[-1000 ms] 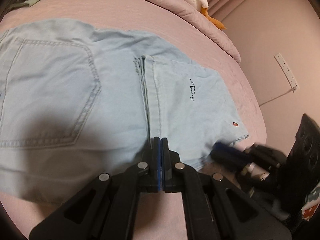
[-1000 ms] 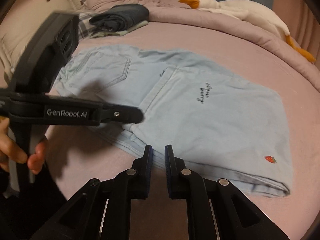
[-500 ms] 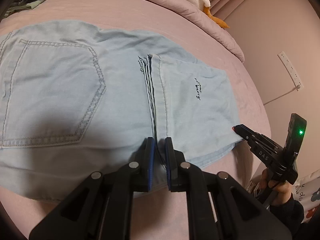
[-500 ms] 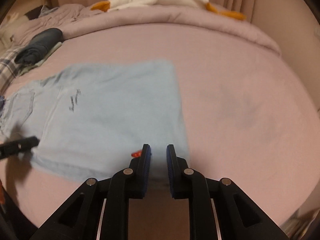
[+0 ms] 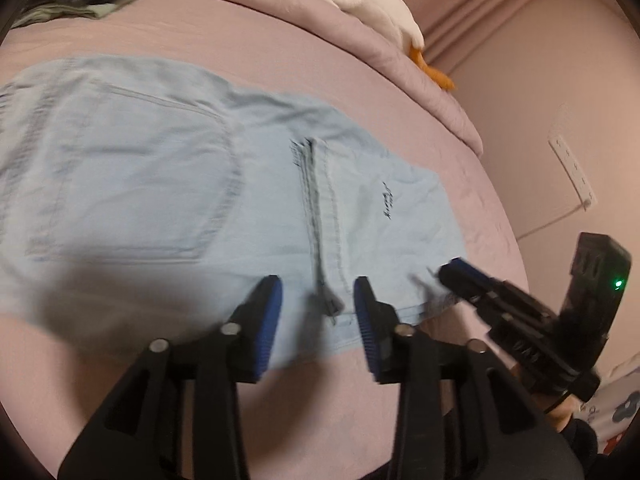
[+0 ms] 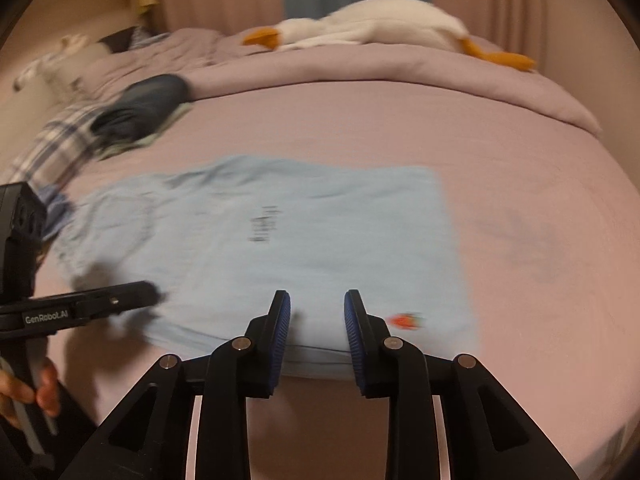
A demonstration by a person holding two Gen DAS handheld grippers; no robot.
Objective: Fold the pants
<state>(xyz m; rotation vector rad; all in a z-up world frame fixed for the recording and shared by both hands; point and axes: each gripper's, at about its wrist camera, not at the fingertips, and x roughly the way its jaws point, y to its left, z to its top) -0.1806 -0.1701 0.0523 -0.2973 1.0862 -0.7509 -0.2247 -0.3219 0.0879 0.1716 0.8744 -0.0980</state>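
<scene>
On the pink bed [image 6: 400, 128], your light-blue denim pants [image 5: 168, 208] lie flat and already doubled, as far as the frames show: in the left wrist view the back pocket sits in the left half of the frame, and a stitched hem edge runs down the middle, with the folded-over leg panel, marked with small dark script, lying to its right. I judge that at least 1 fold is done and the cloth has been laid down; what seems left is another fold to make the bundle compact, and perhaps some smoothing. Motion blur hides how many layers are stacked.

Your left gripper [image 5: 318, 304] has its fingers apart and opening. In the lower centre of the left wrist view they straddle the stitched hem near the pants' near edge; the cloth lies between and under the tips, but the blue pads do not press on it.

Your right gripper [image 6: 317, 312] also has its fingers apart and opening. In the lower centre of the right wrist view they hang over the near edge of the pants, with a small red strawberry patch [image 6: 406, 321] just right of the right finger. Nothing is pinched there either.

A white plush goose [image 6: 380, 26] lies at the top of that frame, well apart from the pants, and dark folded clothes [image 6: 140, 106] sit at upper left.
</scene>
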